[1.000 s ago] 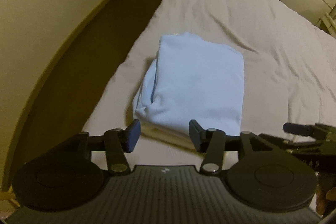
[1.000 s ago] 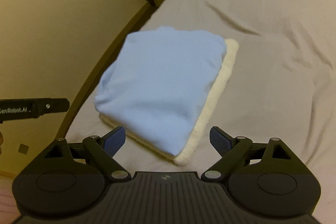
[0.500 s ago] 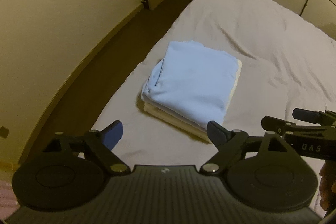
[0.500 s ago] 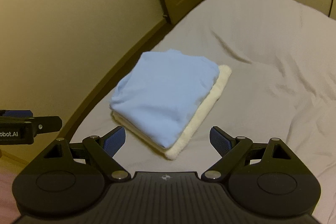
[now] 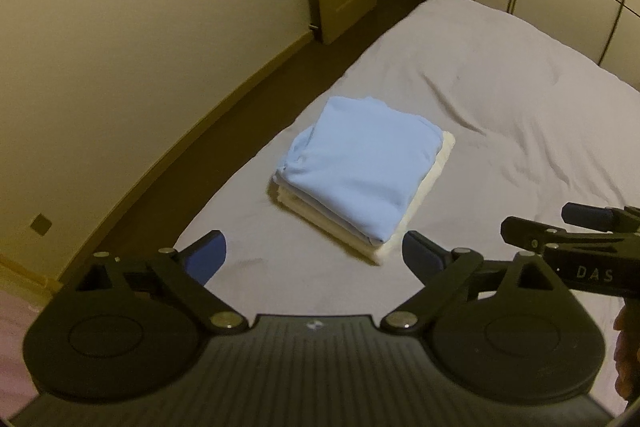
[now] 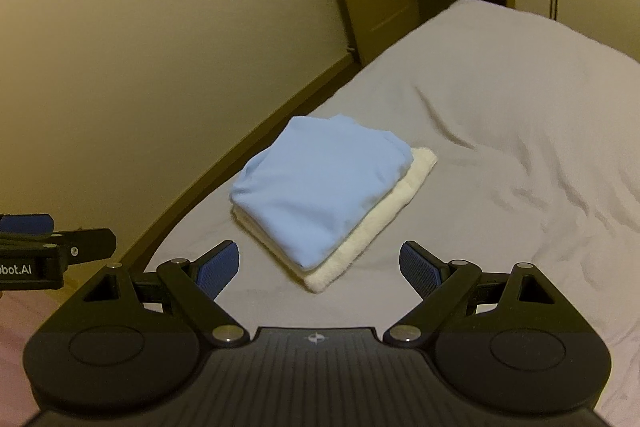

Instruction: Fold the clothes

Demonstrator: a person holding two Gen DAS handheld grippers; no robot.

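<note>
Honestly the folding looks pretty much done here. The light blue garment (image 5: 358, 173) sits folded on top of a cream towel (image 6: 372, 233), and the stack rests on the grey bed sheet (image 5: 520, 115), ahead of both sets of fingers and roughly centred between them, apart from every fingertip.

Both tools are empty: the left gripper (image 5: 314, 257) has its fingers spread wide with nothing between them, same deal for the right gripper (image 6: 320, 267).

What could go wrong? The stack lies fairly near the bed edge on the wall side, so a careless nudge from an open finger could shove it that way or slide the blue layer off the cream one. The blue piece's left edge looks a bit bunched, so it might spring loose if bumped.

Readable writing: "DAS" on the right gripper's side as seen in the left view, and "obot.AI" (cut off) on the left gripper's side in the right view.
</note>
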